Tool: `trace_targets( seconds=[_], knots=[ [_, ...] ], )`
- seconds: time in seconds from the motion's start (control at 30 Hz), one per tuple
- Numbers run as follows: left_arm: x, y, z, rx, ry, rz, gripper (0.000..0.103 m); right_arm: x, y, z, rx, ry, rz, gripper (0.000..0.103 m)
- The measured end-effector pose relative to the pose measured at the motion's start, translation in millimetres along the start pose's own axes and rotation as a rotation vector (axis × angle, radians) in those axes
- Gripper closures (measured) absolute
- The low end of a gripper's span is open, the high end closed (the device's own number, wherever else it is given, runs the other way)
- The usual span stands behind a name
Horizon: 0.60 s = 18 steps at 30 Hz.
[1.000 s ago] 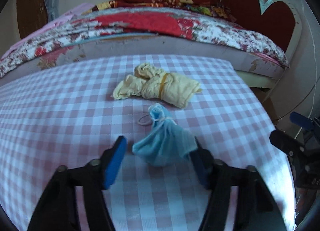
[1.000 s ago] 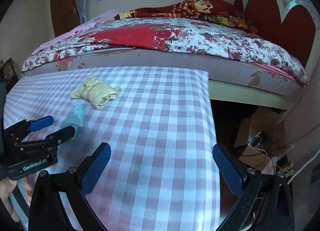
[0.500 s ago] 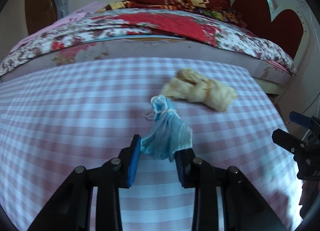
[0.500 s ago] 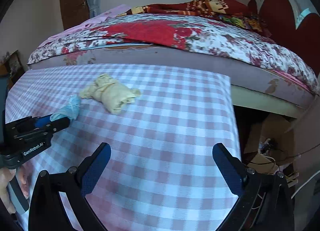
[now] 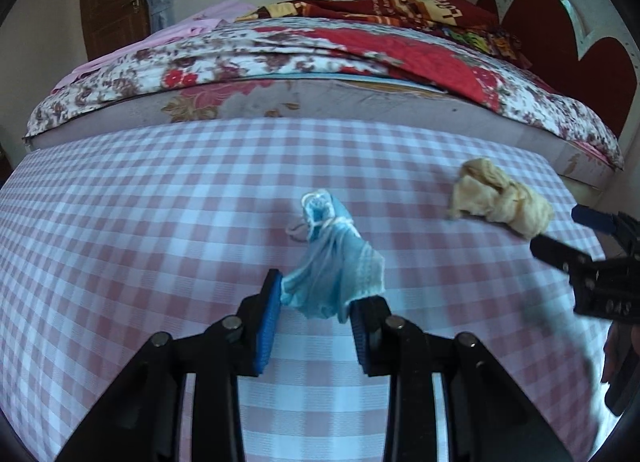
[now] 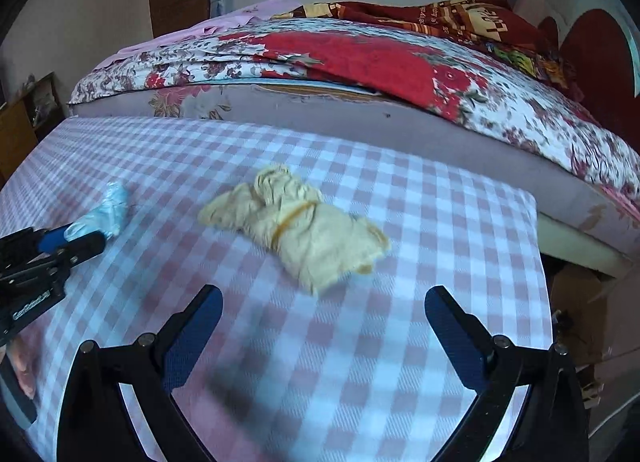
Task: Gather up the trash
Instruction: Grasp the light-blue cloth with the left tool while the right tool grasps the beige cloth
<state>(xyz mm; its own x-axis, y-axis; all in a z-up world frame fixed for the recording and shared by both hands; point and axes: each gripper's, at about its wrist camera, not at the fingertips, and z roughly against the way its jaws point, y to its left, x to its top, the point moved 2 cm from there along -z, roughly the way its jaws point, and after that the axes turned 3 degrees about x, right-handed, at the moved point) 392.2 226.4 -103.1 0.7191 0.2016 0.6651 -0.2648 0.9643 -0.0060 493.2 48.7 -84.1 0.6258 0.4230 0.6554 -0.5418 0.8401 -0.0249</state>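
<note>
Pink-and-white checked tablecloth (image 6: 360,362) spread flat, floral bed (image 6: 360,62) just behind its far edge. Near the cloth's middle, yellow crumpled bundle (image 6: 296,226), ringed by a rubber band, lying loose. Just before that bundle, right gripper (image 6: 322,336) with jaws spread wide, clasping nothing. Left of the bundle, left gripper (image 5: 316,320), jaws drawn in and pinching blue face mask (image 5: 332,262) by its lower end, probably raised slightly off the cloth, though blurred.

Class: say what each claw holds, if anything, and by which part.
Left claw pinches the blue face mask by its wide lower edge. Right claw is open and holds nothing.
</note>
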Motion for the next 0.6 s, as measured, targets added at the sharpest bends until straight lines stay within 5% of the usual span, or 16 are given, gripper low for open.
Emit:
trace_targets(
  seconds=[0.23, 0.5, 0.6],
  knots=[
    [1, 17, -9, 0.014, 0.01, 0.009, 0.07, 18, 2, -26, -0.026, 0.023, 0.017, 0.009],
    [2, 21, -12, 0.011, 0.012, 0.006, 0.07, 22, 11, -41, -0.042, 0.055, 0.019, 0.042],
    [2, 21, -12, 0.01, 0.011, 0.005, 0.07, 20, 12, -43, -0.052, 0.063, 0.012, 0.044]
  ],
)
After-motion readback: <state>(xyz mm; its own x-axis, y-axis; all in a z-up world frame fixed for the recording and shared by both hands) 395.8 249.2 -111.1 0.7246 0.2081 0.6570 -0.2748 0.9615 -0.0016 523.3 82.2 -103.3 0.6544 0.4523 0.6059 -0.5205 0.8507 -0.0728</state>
